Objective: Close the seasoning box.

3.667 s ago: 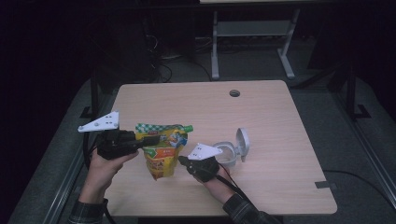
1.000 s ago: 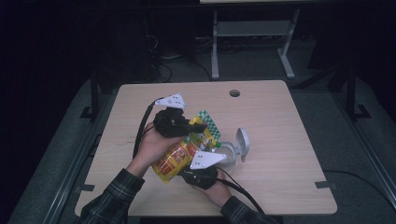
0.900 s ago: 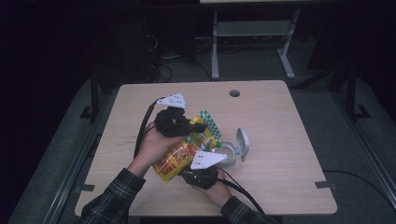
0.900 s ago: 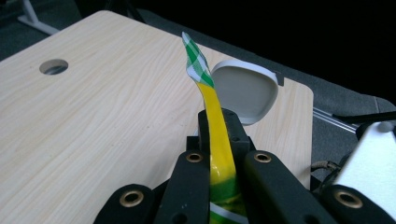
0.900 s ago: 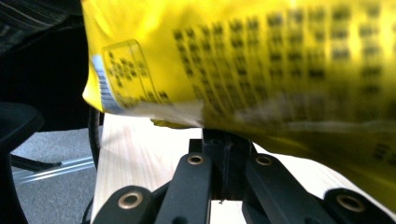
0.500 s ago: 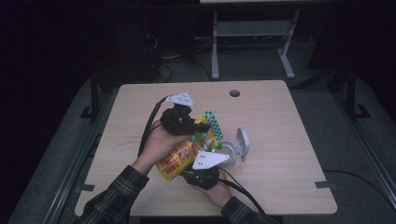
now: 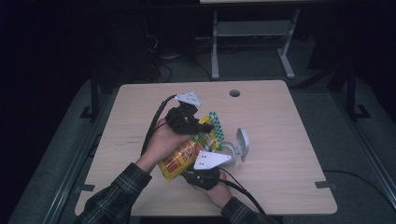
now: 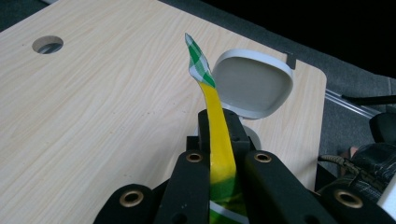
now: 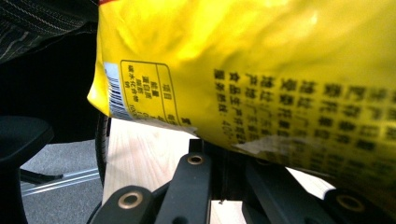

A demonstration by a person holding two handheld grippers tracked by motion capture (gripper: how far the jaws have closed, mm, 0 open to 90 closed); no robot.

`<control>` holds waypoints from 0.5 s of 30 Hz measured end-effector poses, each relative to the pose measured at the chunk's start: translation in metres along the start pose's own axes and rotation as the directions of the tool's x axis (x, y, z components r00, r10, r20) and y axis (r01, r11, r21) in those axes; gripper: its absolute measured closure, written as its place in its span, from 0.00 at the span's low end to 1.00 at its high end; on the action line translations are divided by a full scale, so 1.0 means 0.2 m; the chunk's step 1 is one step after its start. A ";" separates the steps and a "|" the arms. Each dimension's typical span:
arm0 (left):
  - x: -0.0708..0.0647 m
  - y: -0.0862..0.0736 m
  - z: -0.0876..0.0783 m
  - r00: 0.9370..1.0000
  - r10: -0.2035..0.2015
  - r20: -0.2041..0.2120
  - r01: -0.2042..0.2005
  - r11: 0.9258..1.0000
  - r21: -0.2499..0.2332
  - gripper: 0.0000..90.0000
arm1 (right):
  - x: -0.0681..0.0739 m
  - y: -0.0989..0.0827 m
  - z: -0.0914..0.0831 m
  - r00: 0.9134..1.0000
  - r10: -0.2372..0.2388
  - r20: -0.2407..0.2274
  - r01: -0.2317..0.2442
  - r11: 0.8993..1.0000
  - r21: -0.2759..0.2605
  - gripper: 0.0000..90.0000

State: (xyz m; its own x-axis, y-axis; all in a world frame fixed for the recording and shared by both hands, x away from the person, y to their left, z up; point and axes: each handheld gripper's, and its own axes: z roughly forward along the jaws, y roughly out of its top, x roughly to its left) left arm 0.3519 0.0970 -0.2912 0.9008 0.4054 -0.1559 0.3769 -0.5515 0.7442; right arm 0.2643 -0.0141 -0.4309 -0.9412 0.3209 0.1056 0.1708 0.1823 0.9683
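Note:
A yellow and red snack bag (image 7: 187,151) hangs tilted over the table between both grippers. My left gripper (image 7: 201,125) is shut on its green checked top edge (image 7: 213,119), on the far side. In the left gripper view the yellow seam (image 8: 218,140) runs between the shut jaws of the left gripper (image 8: 219,128), and the checked tip (image 8: 198,65) sticks out past them. My right gripper (image 7: 191,171) holds the bag's lower end near the table's front. In the right gripper view the bag's printed back (image 9: 261,79) sits above the right gripper (image 9: 224,158), its bottom edge pinched in the jaws.
A small white container (image 7: 229,150) with its lid (image 7: 243,141) raised stands on the wooden table (image 7: 289,140) just right of the bag; that lid (image 8: 252,84) lies straight past the left jaws. A cable hole (image 7: 234,93) sits near the far edge.
Since the earliest frame the left gripper has swung from the left to the far side, tilting the bag up. Over the last second it drifted slightly right; the right gripper stayed put.

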 end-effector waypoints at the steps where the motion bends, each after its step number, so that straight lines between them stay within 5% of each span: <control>1: 0.00 0.00 0.00 1.000 -0.003 -0.001 0.003 1.000 0.002 1.00 | 0.00 0.00 0.00 1.000 0.002 -0.001 -0.002 1.000 -0.002 1.00; 15: 0.00 0.03 0.04 1.000 -0.008 -0.002 0.008 0.999 0.054 1.00 | 0.00 0.00 -0.01 1.000 0.007 -0.008 -0.007 1.000 -0.009 1.00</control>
State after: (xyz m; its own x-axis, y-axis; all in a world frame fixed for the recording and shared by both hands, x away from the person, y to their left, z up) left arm 0.3566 0.0881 -0.2928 0.8973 0.4114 -0.1601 0.3951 -0.5866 0.7070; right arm 0.2635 -0.0159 -0.4308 -0.9422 0.3151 0.1137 0.1744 0.1713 0.9697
